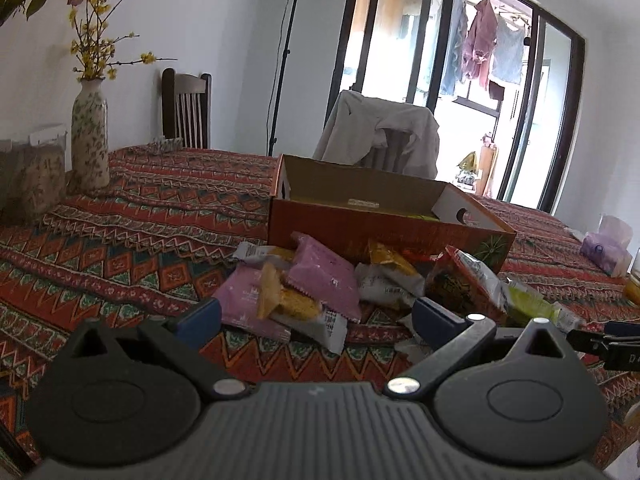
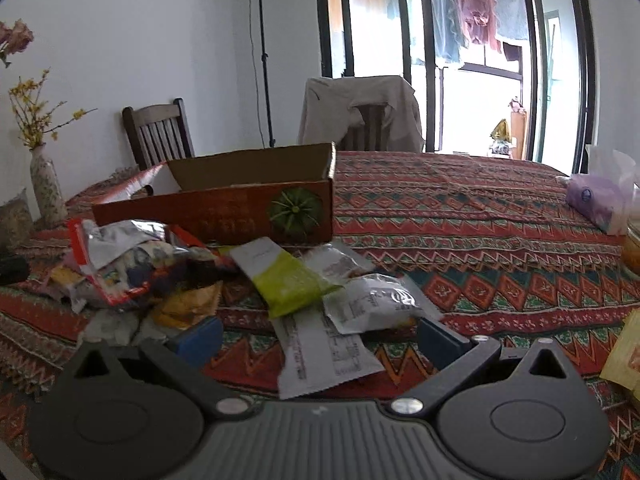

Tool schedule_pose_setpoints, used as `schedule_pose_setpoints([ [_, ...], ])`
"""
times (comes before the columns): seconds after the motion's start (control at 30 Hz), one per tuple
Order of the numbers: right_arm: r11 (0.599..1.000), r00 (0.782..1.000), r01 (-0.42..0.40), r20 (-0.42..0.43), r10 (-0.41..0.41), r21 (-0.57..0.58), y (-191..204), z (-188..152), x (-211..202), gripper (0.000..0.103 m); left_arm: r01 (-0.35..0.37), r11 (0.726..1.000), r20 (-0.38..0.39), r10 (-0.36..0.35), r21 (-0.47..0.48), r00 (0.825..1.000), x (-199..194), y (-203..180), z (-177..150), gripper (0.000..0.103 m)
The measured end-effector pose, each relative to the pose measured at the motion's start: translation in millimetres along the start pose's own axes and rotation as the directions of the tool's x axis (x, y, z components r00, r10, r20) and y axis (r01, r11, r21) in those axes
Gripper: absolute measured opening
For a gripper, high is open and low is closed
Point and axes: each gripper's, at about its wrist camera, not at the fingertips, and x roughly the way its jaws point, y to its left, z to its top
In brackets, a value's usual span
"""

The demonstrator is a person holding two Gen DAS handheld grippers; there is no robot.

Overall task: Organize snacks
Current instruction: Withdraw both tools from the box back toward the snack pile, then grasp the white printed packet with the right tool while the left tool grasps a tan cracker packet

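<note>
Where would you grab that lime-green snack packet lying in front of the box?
Probably by its near, lower end. The lime-green packet lies flat, its long axis running away toward the box, overlapping white wrappers. The right gripper, open and just short of it, could come straight forward and low, closing across the thin crimped edge.

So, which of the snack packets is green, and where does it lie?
Only the lime-green packet is green. It lies before the orange cardboard box, on top of white packets, ahead of the right gripper.
</note>
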Motion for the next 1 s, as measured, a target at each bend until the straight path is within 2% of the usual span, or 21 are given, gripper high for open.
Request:
schedule_pose_setpoints([
  [0.13,1.000,1.000,0.007,-0.026,-0.007,-0.015,1.4,0.6,7.9,0.103,-0.005,1.000,-0.001,0.005,0.008,1.000,-0.6,-3.8,-0.5,0.103],
  [0.33,1.000,0.995,-0.001,-0.103,0.002,0.012,-0.3,0.0,31.2,0.088,-0.009,1.000,-0.014,0.009,0.005,1.000,1.3,-5.1,-1.1,0.103],
  [0.5,1.000,0.993,0.013,-0.117,-0.013,-0.002,4.7,0.5,44.1,0.084,-0.009,1.000,-0.015,0.009,0.001,1.000,1.3,-2.5,-0.4,0.103],
  [0.77,0.999,0.994,0.011,-0.105,-0.017,-0.051,14.6,0.2,43.4,0.050,-0.003,1.000,-0.025,0.002,-0.013,1.000,4.2,0.1,-1.0,0.103],
  [1.0,0.999,0.997,0.009,-0.071,-0.012,-0.048,21.2,-6.9,32.5,0.039,0.004,1.000,-0.023,-0.004,-0.020,1.000,3.0,4.6,-1.8,0.103],
])
